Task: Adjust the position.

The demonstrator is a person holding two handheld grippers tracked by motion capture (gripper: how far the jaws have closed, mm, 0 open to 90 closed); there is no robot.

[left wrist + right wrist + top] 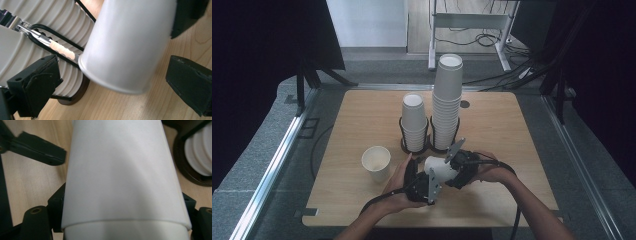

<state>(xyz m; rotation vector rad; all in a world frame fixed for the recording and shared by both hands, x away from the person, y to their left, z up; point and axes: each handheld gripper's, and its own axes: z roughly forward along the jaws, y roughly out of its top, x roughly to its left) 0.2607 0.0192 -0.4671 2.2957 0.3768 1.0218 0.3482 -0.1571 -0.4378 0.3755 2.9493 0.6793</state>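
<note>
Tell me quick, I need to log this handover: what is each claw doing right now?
Left claw: open, jaws apart on both sides of the paper cup, not pressing it.
Right claw: closed on the paper cup.

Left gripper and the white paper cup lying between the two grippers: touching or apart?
Apart. In the left gripper view, the left gripper stands wide open, with clear gaps on both sides of the paper cup.
</note>
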